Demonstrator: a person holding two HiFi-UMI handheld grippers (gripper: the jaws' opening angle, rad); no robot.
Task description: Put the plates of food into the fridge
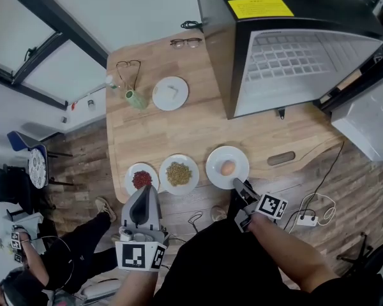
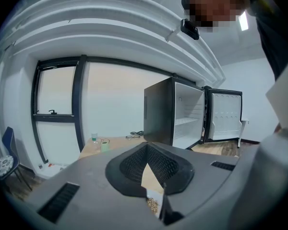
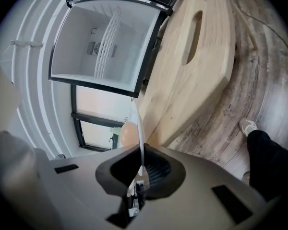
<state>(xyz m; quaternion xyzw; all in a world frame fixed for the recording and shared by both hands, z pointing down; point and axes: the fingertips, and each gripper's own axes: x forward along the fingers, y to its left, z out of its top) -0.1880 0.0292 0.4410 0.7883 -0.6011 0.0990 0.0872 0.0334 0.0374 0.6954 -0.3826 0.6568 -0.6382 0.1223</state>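
Low left of centre, the left claw point(image 1: 149, 189) stands slightly parted and holds nothing, with the rim of the grain plate point(image 1: 179, 159) showing in its gap. Right of that, the right claw point(image 1: 237, 183) is clamped on the near rim of the egg plate point(image 1: 218, 157), at the table point(image 1: 179, 129) edge. Lift level and slowly so the egg point(image 1: 227, 167) cannot roll; the open fridge point(image 1: 300, 62) waits upper right.

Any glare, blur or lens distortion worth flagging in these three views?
Head view: evenly lit and sharp, with the table edges bowed by the wide lens. Left gripper view: heavy fisheye, dark corners, and the window washed out to a pale glow. Right gripper view: rolled sideways, fisheye, and the egg soft behind the edge-on plate rim.
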